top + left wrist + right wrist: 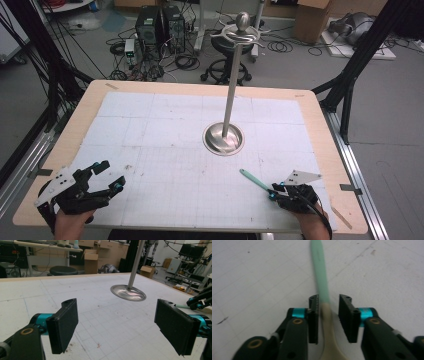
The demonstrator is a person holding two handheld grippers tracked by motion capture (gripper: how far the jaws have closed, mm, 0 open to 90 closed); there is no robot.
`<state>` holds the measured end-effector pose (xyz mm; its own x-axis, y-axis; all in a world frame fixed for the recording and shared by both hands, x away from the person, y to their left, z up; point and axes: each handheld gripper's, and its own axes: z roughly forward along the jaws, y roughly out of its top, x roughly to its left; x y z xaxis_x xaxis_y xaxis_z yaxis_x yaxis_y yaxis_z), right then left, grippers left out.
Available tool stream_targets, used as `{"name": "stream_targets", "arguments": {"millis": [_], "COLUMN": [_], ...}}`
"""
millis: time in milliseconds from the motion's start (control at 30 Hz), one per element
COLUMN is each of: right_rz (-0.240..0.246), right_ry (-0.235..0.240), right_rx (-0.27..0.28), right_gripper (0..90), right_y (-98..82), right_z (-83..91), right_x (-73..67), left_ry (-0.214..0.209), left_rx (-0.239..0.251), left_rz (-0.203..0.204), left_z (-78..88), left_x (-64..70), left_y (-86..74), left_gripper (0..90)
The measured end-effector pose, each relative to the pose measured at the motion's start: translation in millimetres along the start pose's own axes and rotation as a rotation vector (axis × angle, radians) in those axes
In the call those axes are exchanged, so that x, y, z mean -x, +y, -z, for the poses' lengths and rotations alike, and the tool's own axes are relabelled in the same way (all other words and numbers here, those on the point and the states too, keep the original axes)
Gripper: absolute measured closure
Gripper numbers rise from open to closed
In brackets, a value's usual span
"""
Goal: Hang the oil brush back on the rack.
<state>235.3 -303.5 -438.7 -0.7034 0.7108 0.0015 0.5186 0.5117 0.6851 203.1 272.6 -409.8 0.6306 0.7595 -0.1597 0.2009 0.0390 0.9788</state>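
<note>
Right tool [329, 315]: we see jaws narrowed around the green-handled utensil [320, 272], one gap remaining.
Axis: handle runs straight ahead.
Left tool [120, 327]: released, well apart.

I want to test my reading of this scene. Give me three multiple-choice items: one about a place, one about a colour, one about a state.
1. Where does the long-handled tool lie?
A. On the floor
B. At the near right of the white mat, its end between the fingers of the right gripper
C. At the mat's far left corner

2. What colour is the tool's handle?
A. Red
B. Black
C. Green

3. How do the fingers of the left gripper stand?
A. Wide apart, nothing between them
B. Shut on the tool
C. Shut on a cloth

Key: 1 B, the high view shows it at the mat's near right, reaching into that gripper. 2 C, the handle is pale green in the right gripper view. 3 A, the left gripper view shows bare mat between the two pads.
</note>
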Motion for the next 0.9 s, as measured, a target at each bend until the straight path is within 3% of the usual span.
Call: {"name": "stream_targets", "arguments": {"millis": [67,267,300,333,367,600,633,900], "right_rz": [0.040,0.006,-0.032,-0.032,-0.056,-0.080,-0.076,-0.069], "right_ry": [-0.004,-0.008,0.004,0.004,0.020,0.053,0.068,0.130], "right_rx": [-0.015,-0.025,-0.013,-0.013,0.012,0.102,0.134,0.228], "right_gripper": [81.9,83.1,83.1,83.1,83.1,83.1,83.1,83.0], "right_y": [2.0,3.4,2.5,2.5,2.2,5.5,7.0,17.6], "right_z": [-0.3,-0.2,0.6,0.6,2.3,10.8,12.5,17.5], "right_x": [-3.0,-3.7,-2.3,-2.3,-1.1,-3.4,-5.0,-14.8], "left_ry": [0.001,-0.005,-0.008,-0.010,-0.007,-0.005,-0.012,-0.111], "left_rx": [0.001,-0.004,-0.005,-0.007,-0.008,-0.002,-0.002,0.003], "left_rz": [0.001,-0.004,-0.004,-0.005,-0.008,-0.005,-0.002,0.021], "left_z": [-0.2,-1.3,-1.6,-1.9,-2.1,-1.9,-2.0,-7.3], "left_x": [0.3,1.5,1.6,1.8,2.0,2.2,2.4,7.3], "left_y": [0.0,-0.1,-0.2,-0.2,-0.1,0.5,0.8,7.6], "left_gripper": [19.7,19.7,19.7,19.7,19.8,19.8,19.8,20.4]}}
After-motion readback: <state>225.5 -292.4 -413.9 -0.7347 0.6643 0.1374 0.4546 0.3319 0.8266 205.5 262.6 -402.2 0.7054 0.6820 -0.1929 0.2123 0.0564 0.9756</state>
